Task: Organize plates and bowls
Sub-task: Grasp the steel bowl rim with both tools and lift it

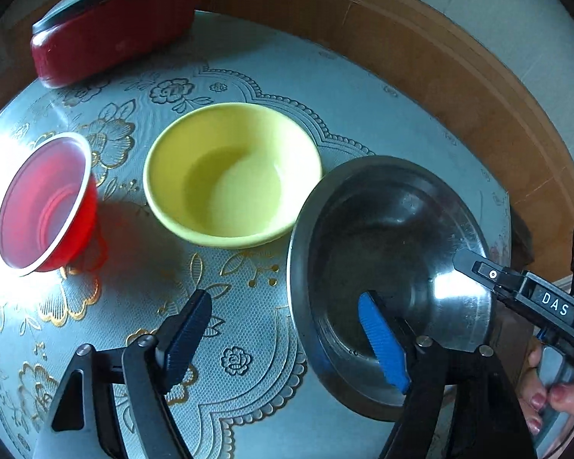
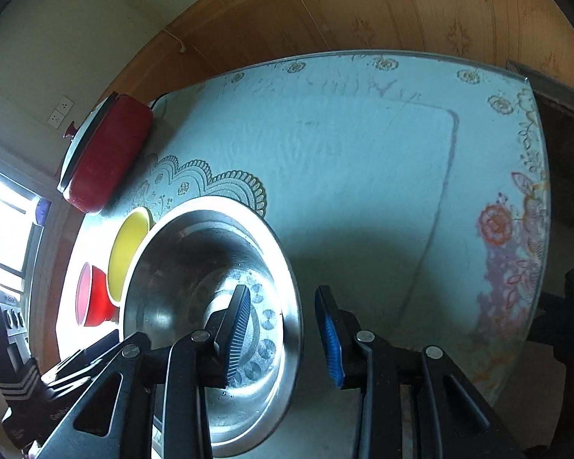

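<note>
A wide-rimmed steel bowl [image 1: 382, 229] [image 2: 195, 267] stands at the right of the table, right next to a yellow bowl [image 1: 229, 176] [image 2: 128, 244]. A red plastic bowl [image 1: 42, 206] [image 2: 93, 298] stands left of the yellow one. My left gripper [image 1: 283, 298] is open and straddles the steel bowl's left rim: the blue pad is inside the bowl, the other finger over the cloth. My right gripper [image 2: 282, 290] straddles the opposite rim, one pad inside and one outside. A gap shows between its outer pad and the rim. Its finger [image 1: 478, 267] shows over the rim in the left wrist view.
A red pot with a lid [image 1: 111, 26] [image 2: 103, 157] stands at the far left corner. The table's patterned cloth [image 2: 363, 160] stretches bare to the right of the steel bowl. The table edge [image 1: 509, 206] runs just past the steel bowl, with wooden floor beyond. A hand [image 1: 543, 397] holds the right gripper's handle.
</note>
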Tool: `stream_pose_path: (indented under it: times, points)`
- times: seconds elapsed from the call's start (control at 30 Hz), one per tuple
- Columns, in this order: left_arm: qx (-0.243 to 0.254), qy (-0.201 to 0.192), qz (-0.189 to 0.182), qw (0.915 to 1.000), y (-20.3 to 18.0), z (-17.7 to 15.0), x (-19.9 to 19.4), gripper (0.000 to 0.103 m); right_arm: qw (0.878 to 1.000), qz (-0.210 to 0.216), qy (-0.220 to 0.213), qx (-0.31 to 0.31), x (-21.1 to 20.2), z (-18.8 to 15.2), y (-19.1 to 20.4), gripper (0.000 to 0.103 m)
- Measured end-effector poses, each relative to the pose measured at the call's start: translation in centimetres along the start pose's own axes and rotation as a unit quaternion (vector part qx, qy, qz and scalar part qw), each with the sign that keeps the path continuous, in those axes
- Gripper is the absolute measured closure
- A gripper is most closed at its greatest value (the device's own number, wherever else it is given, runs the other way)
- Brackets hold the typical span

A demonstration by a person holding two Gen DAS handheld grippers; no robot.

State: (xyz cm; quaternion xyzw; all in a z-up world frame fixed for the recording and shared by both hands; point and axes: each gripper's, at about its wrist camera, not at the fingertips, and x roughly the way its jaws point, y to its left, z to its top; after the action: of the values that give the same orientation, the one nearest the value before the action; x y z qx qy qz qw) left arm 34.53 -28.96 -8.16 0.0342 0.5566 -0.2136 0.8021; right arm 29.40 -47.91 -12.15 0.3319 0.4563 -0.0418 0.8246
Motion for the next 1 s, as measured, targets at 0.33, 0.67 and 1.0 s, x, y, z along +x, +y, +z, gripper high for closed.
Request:
stream_pose_path:
  times: [0.33,0.67,1.0]
  points:
    - [0.044,0.025,0.000,0.9987,-1.2,-0.4,2.0,0.084,1.000,-0.004,0.011,-0.020,0.9,-1.3,0.6,0.090]
    - [0.058,0.031,-0.015,0.9977,-0.8,-3.4,-1.1,0.084,0.999,-0.002,0.022,-0.039,-0.8,-4.9,1.8,0.090]
    - [0.087,0.056,-0.007,0.9946,-0.8,-7.4,-1.9,0.083,0.998,-0.025,0.034,-0.053,-1.5,-8.7,2.2,0.090]
